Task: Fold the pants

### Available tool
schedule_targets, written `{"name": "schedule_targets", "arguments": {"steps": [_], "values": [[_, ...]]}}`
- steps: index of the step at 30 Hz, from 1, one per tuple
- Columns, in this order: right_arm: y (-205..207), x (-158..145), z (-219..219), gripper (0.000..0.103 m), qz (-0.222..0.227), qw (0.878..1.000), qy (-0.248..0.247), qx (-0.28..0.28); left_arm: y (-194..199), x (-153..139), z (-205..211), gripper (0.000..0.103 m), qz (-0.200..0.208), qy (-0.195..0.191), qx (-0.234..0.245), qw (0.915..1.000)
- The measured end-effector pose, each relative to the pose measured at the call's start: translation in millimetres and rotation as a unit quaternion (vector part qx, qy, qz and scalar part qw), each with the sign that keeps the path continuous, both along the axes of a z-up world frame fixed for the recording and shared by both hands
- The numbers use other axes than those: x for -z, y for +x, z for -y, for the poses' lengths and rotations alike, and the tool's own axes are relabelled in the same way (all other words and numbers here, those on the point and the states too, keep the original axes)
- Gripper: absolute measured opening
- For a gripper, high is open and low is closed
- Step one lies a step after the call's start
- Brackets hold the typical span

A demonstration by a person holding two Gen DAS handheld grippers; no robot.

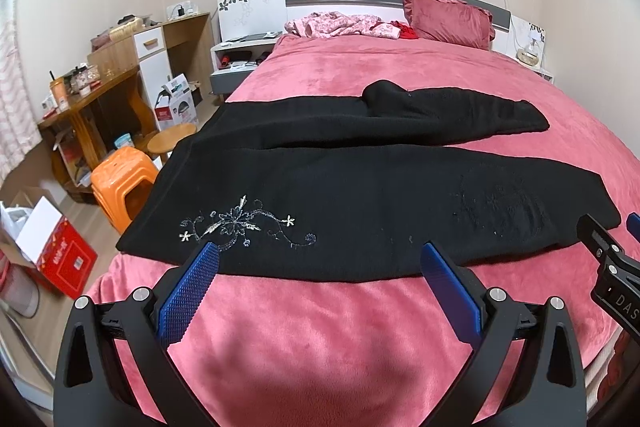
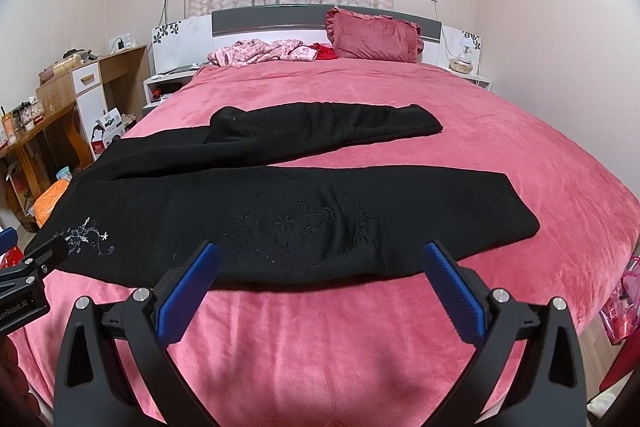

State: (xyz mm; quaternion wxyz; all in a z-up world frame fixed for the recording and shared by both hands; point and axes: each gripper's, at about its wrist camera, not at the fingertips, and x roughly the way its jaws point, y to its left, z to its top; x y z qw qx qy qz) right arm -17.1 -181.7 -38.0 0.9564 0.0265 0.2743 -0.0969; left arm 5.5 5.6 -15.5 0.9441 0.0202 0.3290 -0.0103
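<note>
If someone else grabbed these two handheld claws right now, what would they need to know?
Left gripper: open, empty, at the near edge of the black pants.
Right gripper: open, empty, further along the same edge.
Pants lie spread across the pink bed, both legs apart, the waist end hanging off the bed's side.
Done: nothing folded yet.
Left: probably lay one leg over the other, then fold lengthwise.

Black pants (image 1: 360, 203) spread across pink bed (image 1: 320, 339); left gripper (image 1: 320, 259) wide apart above near hem; orange stool (image 1: 124, 183) bedside.
</note>
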Motion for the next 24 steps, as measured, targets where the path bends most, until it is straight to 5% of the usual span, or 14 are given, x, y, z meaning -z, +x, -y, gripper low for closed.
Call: {"name": "schedule_targets", "arguments": {"steps": [24], "values": [[0.9,5.7,-2.2,0.101,-0.004,1.0,0.005,0.0,3.2,4.3,-1.3,0.1,-0.02,-0.009,-0.001,0.9998]]}}
